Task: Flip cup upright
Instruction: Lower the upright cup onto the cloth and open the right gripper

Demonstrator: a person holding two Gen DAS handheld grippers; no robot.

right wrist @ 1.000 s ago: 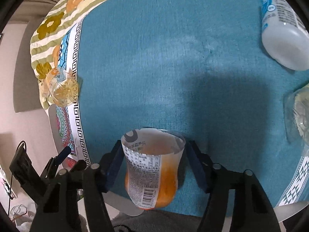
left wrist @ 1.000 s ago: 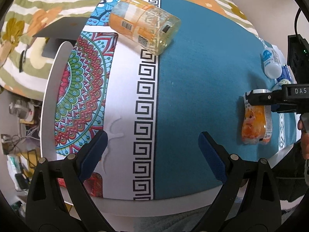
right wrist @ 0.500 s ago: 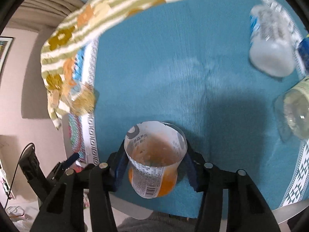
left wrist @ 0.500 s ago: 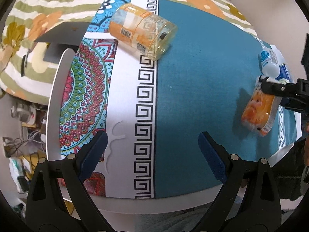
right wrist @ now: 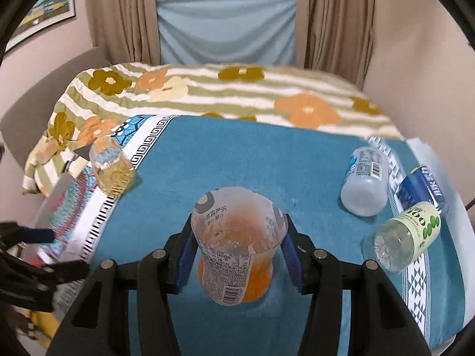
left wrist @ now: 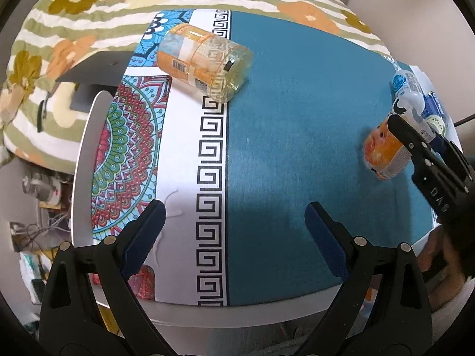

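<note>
Now our left gripper hangs with fingers spread wide above the cloth, while our right gripper clamps the orange cup, mouth upward, near three fallen bottles.

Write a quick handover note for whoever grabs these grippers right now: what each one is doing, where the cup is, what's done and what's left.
Right gripper: shut on the orange cup, tilted with its open end facing away and up, over the teal tablecloth.
Left gripper: open, holding nothing, over the near edge of the table.
Done: cup grasped and partly turned.
Left: finish turning it upright, set it on the cloth, release.
Nearby: a yellow cup lies on its side at the patterned border; three bottles lie to the right, the white bottle closest.
</note>
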